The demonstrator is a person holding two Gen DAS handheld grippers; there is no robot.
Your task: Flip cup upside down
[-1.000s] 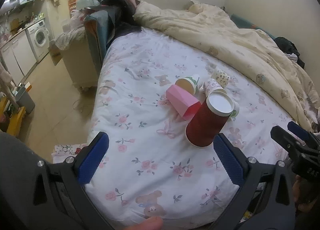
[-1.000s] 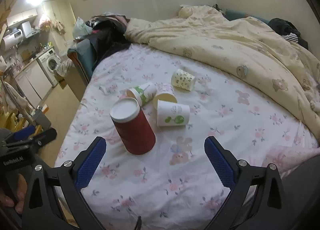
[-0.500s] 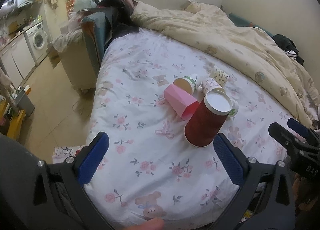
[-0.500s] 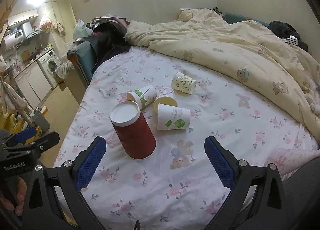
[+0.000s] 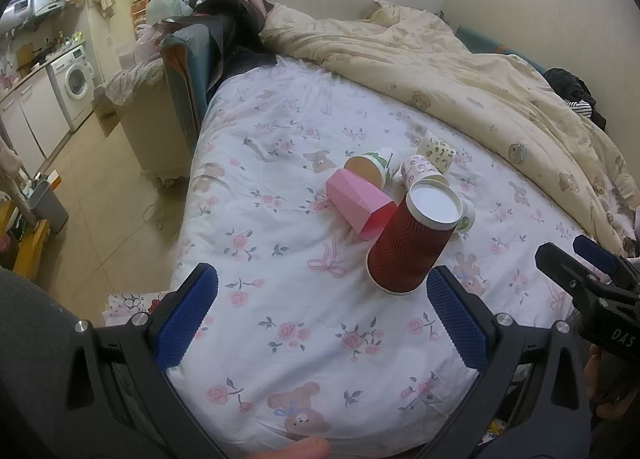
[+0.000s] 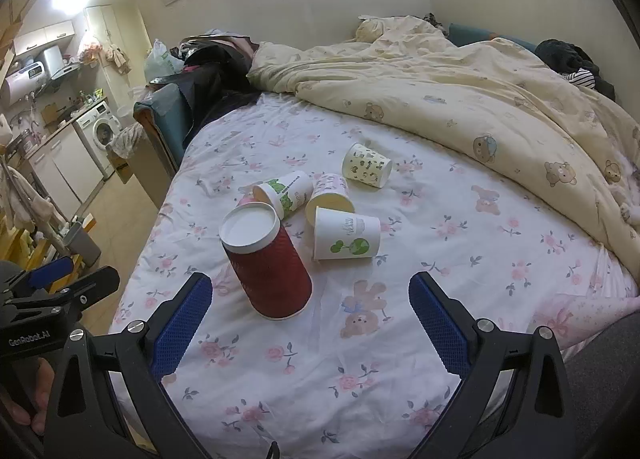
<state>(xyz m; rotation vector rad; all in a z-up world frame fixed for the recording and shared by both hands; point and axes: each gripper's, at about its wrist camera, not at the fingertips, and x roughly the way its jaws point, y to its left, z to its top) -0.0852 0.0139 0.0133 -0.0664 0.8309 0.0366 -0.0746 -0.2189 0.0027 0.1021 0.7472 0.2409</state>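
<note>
Red ribbed paper cup (image 5: 412, 243) (image 6: 266, 265) is seen standing upside down on the flowery bed sheet (image 5: 288, 299), touching the pink paper cup (image 5: 358, 205) lying beside it. Left claw (image 5: 320, 323) and right claw (image 6: 310, 323) are held wide, empty.

My left wrist camera looks out between its spread tongs (image 5: 322, 319) from above the bed's (image 5: 288, 291) near edge, close by its left corner. My right wrist camera looks through its own spread tongs (image 6: 310, 321) from farther along that edge. Both face the far edge and share the red cup (image 5: 414, 237) (image 6: 266, 263) standing mouth-down on the bed (image 6: 400, 339) near that edge.
</note>
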